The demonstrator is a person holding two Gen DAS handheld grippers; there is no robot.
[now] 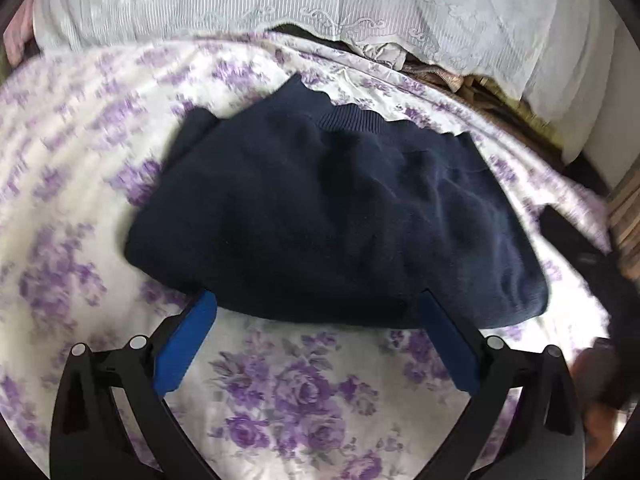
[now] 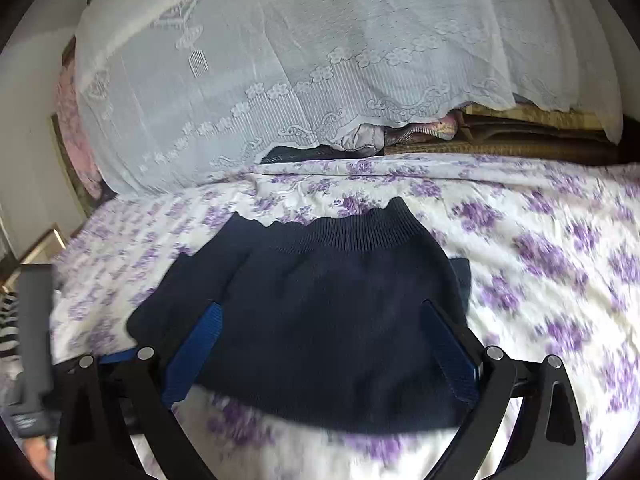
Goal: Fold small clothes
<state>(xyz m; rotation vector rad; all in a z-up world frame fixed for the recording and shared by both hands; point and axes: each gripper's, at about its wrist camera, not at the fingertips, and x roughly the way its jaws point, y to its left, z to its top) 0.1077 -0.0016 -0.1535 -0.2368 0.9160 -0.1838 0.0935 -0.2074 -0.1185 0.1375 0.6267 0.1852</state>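
A navy sweater (image 1: pixel 332 216) lies on the floral bedsheet (image 1: pixel 80 168), gathered into a compact, roughly rectangular bundle with its ribbed band (image 2: pixel 344 228) turned toward the far side, where a lace cover (image 2: pixel 280 80) drapes over stacked things. The shape suggests the fold is well along, perhaps finished.

The left gripper (image 1: pixel 316 312) hangs with its jaws spread wide and nothing between them, the blue pads (image 1: pixel 188 344) just at the near hem; it seems placed there to straddle that edge, either for a last tuck or because it has no hold to keep. The right gripper (image 2: pixel 320 316) is likewise spread and empty, set above the sweater's near half, its pads over the cloth; whether they touch it cannot be told. Both views are blurred at the edges. A striped sleeve (image 2: pixel 8 320) shows at the left margin of the right wrist view.
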